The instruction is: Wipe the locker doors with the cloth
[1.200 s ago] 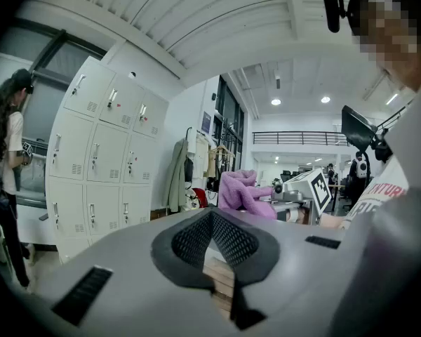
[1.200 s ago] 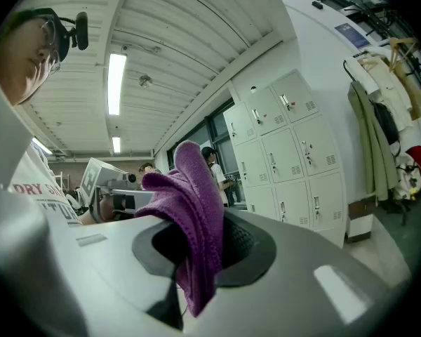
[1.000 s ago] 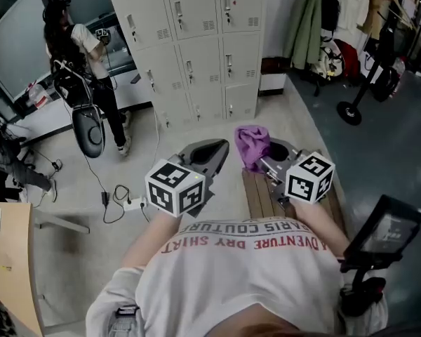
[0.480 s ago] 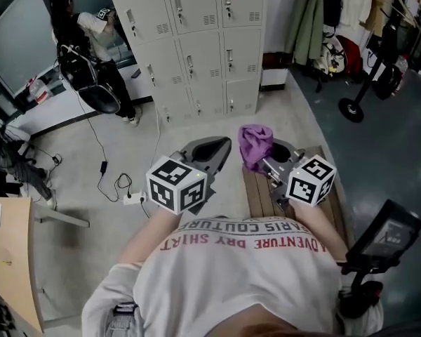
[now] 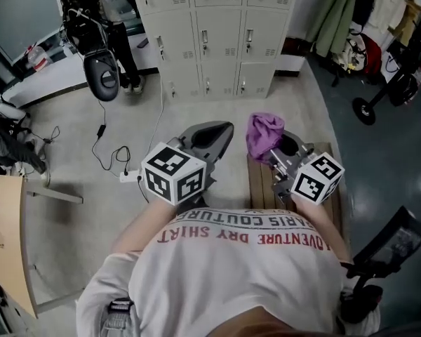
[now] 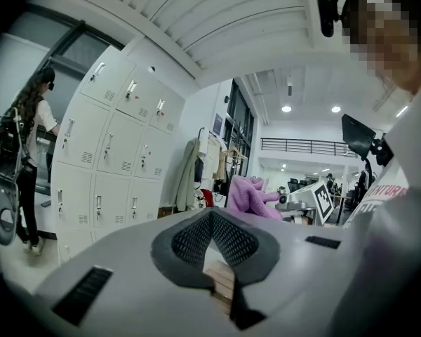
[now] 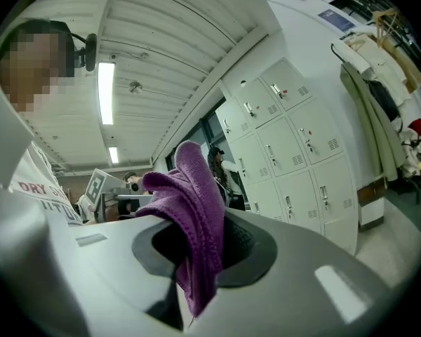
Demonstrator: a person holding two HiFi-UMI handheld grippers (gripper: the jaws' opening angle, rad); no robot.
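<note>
The pale grey lockers [image 5: 217, 34] stand across the floor ahead, their doors closed. They also show in the left gripper view [image 6: 105, 160] and the right gripper view [image 7: 295, 160]. My right gripper [image 5: 279, 146] is shut on a purple cloth [image 5: 264, 135], which bunches up above the jaws [image 7: 193, 216]. My left gripper [image 5: 212, 135] is held beside it at chest height, jaws shut with nothing in them [image 6: 214, 220]. The cloth [image 6: 249, 195] appears to its right. Both grippers are well short of the lockers.
A person [image 5: 105, 20] with hanging gear stands at the lockers' left end. A wooden bench [image 5: 263, 188] is below my right gripper. Cables and a power strip [image 5: 126, 174] lie on the floor. Coats [image 5: 344, 12] hang at the right, a wooden desk [image 5: 7, 251] at the left.
My view has shifted left and forward, so the lockers now sit nearer the centre. The person by the lockers has moved further back. Both grippers keep their pose and the cloth stays gripped.
</note>
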